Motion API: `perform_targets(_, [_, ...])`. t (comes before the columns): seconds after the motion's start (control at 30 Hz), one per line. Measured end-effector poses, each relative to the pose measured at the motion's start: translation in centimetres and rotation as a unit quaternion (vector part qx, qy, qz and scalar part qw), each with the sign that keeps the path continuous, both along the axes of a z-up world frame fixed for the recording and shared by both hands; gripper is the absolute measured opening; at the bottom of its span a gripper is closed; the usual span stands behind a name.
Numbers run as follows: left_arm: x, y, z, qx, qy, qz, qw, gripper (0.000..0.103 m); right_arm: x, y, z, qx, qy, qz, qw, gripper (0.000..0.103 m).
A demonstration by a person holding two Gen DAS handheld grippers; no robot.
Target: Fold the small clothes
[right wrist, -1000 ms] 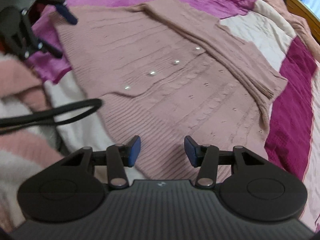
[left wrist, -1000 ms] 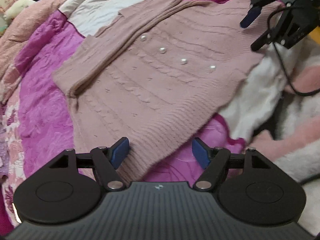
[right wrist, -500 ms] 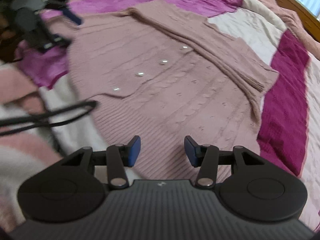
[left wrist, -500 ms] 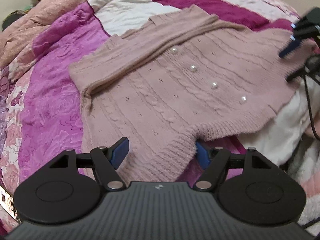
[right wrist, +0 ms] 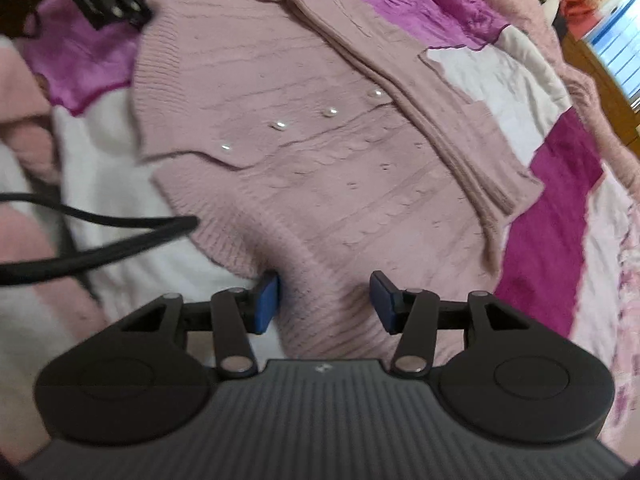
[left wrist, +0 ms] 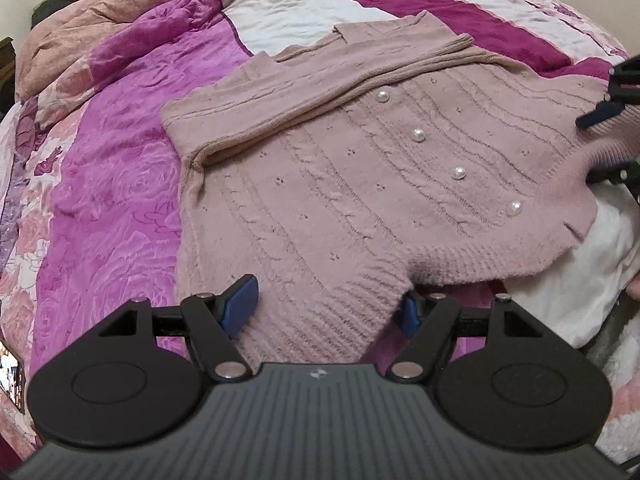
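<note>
Matt cable-knit wool cardigan with glossy pearl buttons on satiny quilt

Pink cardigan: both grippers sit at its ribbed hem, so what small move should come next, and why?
Probably shut both grippers on the hem. The left gripper and right gripper are open with the pink cardigan hem bunched between their fingers, unpinched, so lifting now would drop it.
</note>
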State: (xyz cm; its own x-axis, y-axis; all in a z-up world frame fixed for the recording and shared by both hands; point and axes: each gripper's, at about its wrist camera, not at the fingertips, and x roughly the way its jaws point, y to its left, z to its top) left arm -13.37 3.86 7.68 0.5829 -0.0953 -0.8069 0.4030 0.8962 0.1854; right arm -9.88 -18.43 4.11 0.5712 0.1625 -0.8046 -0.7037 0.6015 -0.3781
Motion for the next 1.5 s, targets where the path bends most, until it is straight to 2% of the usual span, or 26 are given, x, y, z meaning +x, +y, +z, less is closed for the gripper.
perform_targets(0.17, [-0.3, -0.3, -0.4, 0.013, -0.006, -0.003, 0.9999, 0.076, -0.1, -0.5, 0.3, -0.005, 0.018, 0.018, 1.000, 0.052])
perform_targets(0.23, [0.1, -0.4, -1.0, 0.018, 0.006, 0.005, 0.9998, 0.076, -0.3, -0.6, 0.2, -0.009, 0.012, 0.018, 1.000, 0.052])
perform_targets(0.4, [0.1, -1.3, -2.0, 0.048, -0.003, 0.000, 0.9988, 0.075, 0.7, -0.8, -0.6, 0.014, 0.006, -0.019, 1.000, 0.051])
perform_targets(0.43, [-0.1, -1.5, -2.1, 0.050, -0.012, -0.001, 0.9987, 0.070, 0.9, -1.0, -0.6, 0.021, 0.002, -0.026, 0.999, 0.050])
perform_targets(0.47, [-0.3, -1.5, -2.0, 0.048, -0.019, -0.005, 0.9986, 0.056, 0.9, -1.0, -0.6, 0.025, -0.002, -0.030, 0.999, 0.048])
perform_targets(0.5, [-0.4, -1.5, -1.9, 0.045, -0.026, -0.008, 0.9986, 0.048, 0.8, -1.1, -0.5, 0.030, -0.009, -0.032, 0.999, 0.038])
perform_targets(0.53, [-0.7, -1.5, -1.7, 0.041, -0.035, -0.007, 0.9985, 0.033, 0.8, -1.1, -0.3, 0.031, -0.019, -0.034, 0.999, 0.022])
perform_targets(0.57, [-0.7, -1.5, -1.4, 0.037, -0.042, -0.005, 0.9984, 0.019, 0.7, -1.2, -0.2, 0.034, -0.029, -0.037, 0.998, 0.016])
perform_targets(0.63, [-0.7, -1.3, -0.8, 0.010, -0.045, -0.002, 0.9989, 0.011, 0.9, -1.6, 0.3, 0.053, -0.041, -0.044, 0.997, 0.014])
perform_targets(0.8, [-0.2, -0.9, 0.7, -0.033, -0.066, 0.024, 0.9970, 0.009, 1.7, -2.2, 1.3, 0.088, -0.078, -0.070, 0.991, 0.013])
perform_targets(1.0, [1.5, -1.2, 3.1, -0.061, -0.120, 0.054, 0.9894, 0.009, 4.3, -2.5, 2.9, 0.126, -0.143, -0.110, 0.975, 0.013])
perform_targets(1.3, [7.1, -1.1, 5.2, -0.082, -0.181, 0.109, 0.9739, 0.009, 9.0, -1.8, 4.1, 0.160, -0.218, -0.153, 0.951, 0.013])
perform_targets(1.5, [11.2, -1.0, 6.4, -0.106, -0.198, 0.138, 0.9646, 0.009, 11.9, -1.4, 5.1, 0.175, -0.252, -0.169, 0.936, 0.013])
